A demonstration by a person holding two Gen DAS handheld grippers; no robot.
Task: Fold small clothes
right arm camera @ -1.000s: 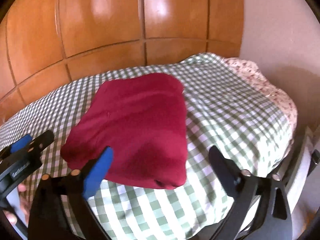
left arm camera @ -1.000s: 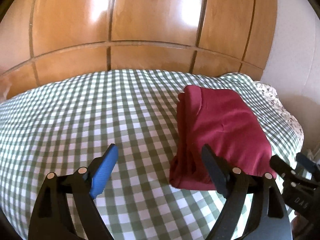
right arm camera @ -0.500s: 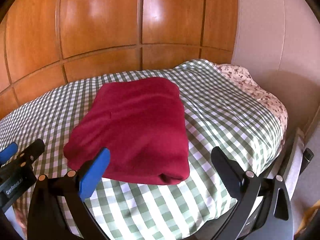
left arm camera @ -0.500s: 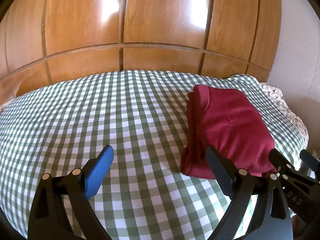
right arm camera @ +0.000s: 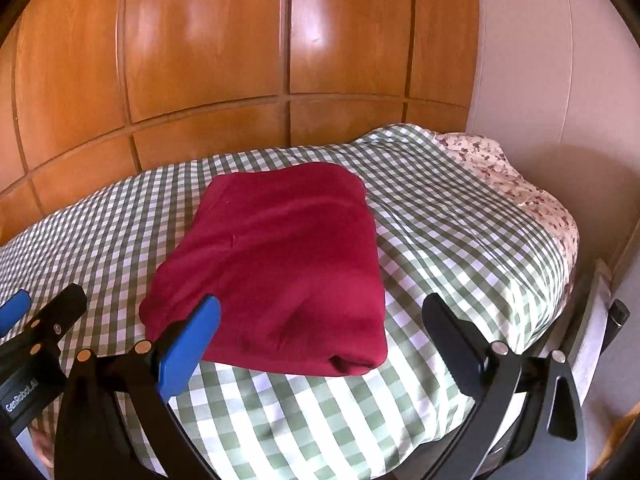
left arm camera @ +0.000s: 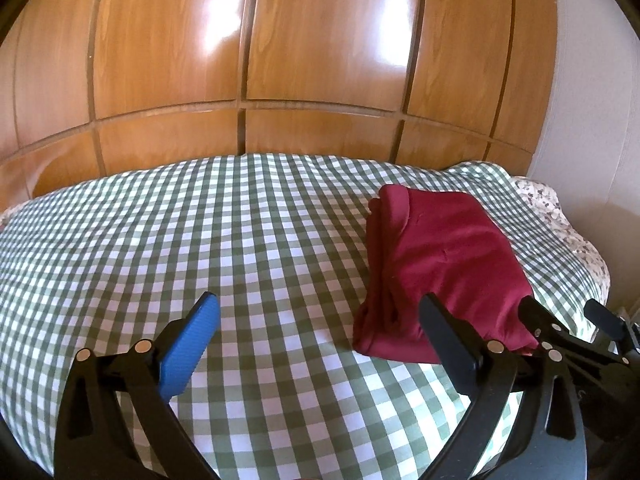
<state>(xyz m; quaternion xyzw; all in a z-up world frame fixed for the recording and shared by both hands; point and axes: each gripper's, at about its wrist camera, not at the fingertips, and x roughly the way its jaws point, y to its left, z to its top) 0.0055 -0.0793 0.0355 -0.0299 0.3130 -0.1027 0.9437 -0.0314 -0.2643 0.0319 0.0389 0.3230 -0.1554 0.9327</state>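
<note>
A dark red garment (left arm camera: 444,268) (right arm camera: 280,264) lies folded into a thick rectangle on the green-and-white checked bedspread (left arm camera: 200,240) (right arm camera: 460,248), near the bed's right end. My left gripper (left arm camera: 320,320) hovers in front of its left edge, jaws still opening wide, nothing between them. My right gripper (right arm camera: 320,320) hangs over the garment's near edge, jaws wide apart and clear of the cloth. Each gripper shows at the side of the other's view: the right gripper (left arm camera: 576,328), the left gripper (right arm camera: 40,312).
Glossy wooden wardrobe panels (left arm camera: 320,60) (right arm camera: 240,60) stand right behind the bed. A floral sheet (right arm camera: 512,184) shows at the bed's right end, by a pale wall (right arm camera: 560,80). The bed's near right edge drops off beside a dark frame (right arm camera: 612,316).
Both grippers have drawn back a little from the folded garment, which lies still. The left gripper's jaws have spread slightly wider.
</note>
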